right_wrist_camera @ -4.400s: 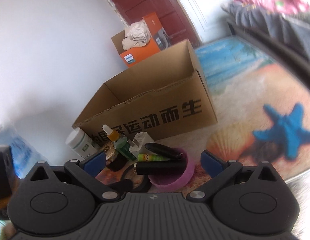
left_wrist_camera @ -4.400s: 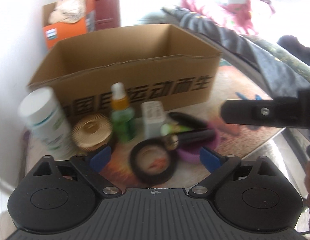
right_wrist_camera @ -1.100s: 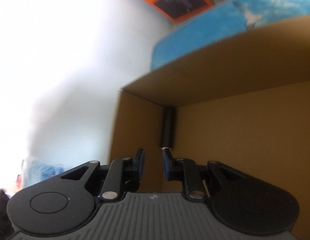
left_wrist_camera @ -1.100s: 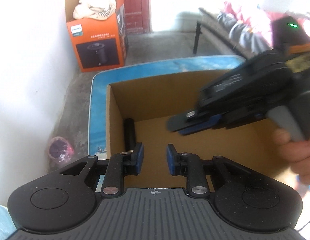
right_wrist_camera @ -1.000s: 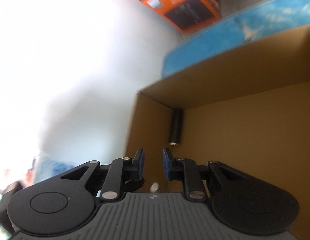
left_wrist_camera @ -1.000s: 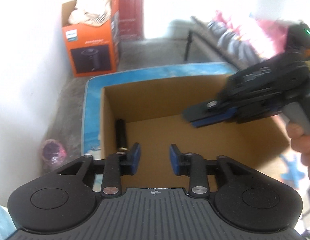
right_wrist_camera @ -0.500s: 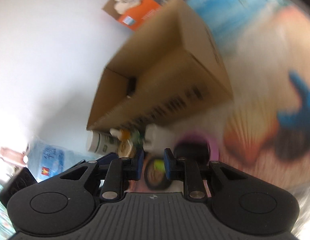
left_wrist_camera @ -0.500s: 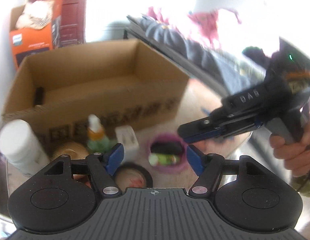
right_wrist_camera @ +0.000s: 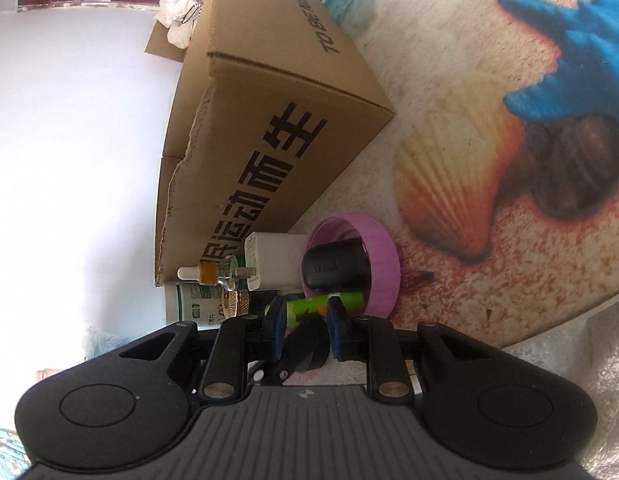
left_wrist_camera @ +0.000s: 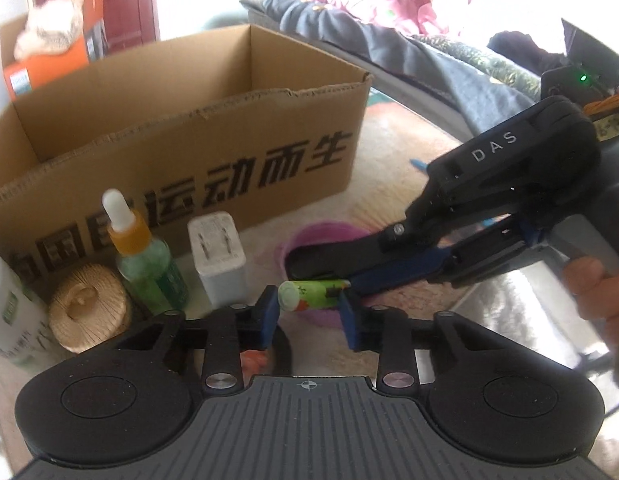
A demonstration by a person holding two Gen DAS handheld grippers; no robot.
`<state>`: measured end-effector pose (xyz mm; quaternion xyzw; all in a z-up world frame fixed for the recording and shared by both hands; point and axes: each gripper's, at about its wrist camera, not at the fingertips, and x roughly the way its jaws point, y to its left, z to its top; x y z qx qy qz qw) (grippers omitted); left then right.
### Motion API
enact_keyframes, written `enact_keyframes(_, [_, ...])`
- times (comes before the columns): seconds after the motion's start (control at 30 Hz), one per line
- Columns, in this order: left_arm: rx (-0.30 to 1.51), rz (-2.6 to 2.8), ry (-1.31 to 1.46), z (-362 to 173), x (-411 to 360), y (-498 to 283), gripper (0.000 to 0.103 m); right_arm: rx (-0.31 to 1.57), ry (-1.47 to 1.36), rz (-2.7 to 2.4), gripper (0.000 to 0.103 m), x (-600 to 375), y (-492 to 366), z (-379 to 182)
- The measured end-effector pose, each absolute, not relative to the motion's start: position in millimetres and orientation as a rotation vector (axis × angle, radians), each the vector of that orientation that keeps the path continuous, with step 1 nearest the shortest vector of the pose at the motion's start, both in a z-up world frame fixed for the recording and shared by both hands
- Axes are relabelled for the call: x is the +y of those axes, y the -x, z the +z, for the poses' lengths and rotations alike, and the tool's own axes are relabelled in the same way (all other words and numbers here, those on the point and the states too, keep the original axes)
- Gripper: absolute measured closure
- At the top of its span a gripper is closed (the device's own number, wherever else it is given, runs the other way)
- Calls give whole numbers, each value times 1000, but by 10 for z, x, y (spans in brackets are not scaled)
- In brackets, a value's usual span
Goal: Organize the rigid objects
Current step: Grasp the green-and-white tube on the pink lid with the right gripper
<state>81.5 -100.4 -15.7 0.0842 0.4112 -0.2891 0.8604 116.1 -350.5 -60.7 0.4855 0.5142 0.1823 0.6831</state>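
Nearest to us, our left gripper [left_wrist_camera: 309,314] stands with its blue pads apart on either side of a green tube [left_wrist_camera: 312,295], not pressing it as far as we can see. The tube lies across the rim of a purple bowl [left_wrist_camera: 309,236], which sits on a mat [right_wrist_camera: 449,92] printed with a shell and a blue starfish. Our right gripper [right_wrist_camera: 307,316] reaches in from the right, its pads also parted and straddling the same tube; whether they touch it we cannot tell. Inside the bowl, beside the tube, lies a dark rounded case [right_wrist_camera: 335,268]. Just left of the bowl stands a white charger [left_wrist_camera: 220,256], then a green dropper bottle [left_wrist_camera: 143,256] with an orange neck, a gold ribbed lid [left_wrist_camera: 89,306], and a white jar [left_wrist_camera: 7,316] at the far left edge. Behind all of these rises a cardboard box [left_wrist_camera: 181,120], open at the top, with black characters on its front. Farther back we see an orange carton [left_wrist_camera: 49,56] by a red door [left_wrist_camera: 129,4], and bedding [left_wrist_camera: 381,12] heaped to the right.
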Motion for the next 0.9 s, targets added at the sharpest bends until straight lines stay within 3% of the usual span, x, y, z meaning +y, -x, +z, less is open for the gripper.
enact_keyframes(0.07, [875,-638,-154,-136,-971,-761,80,1149,-1084,402,79,-3539,-1166,-595])
enact_keyframes(0.83, [978,-691,-102,-168,-1136,-850,80,1232,-928,355,78,-3510,-1292,-427])
enact_keyframes(0.9, [971,-678,-123,-159,-1157,-839,87,1243,-905,352,78,-3494,-1326,-404])
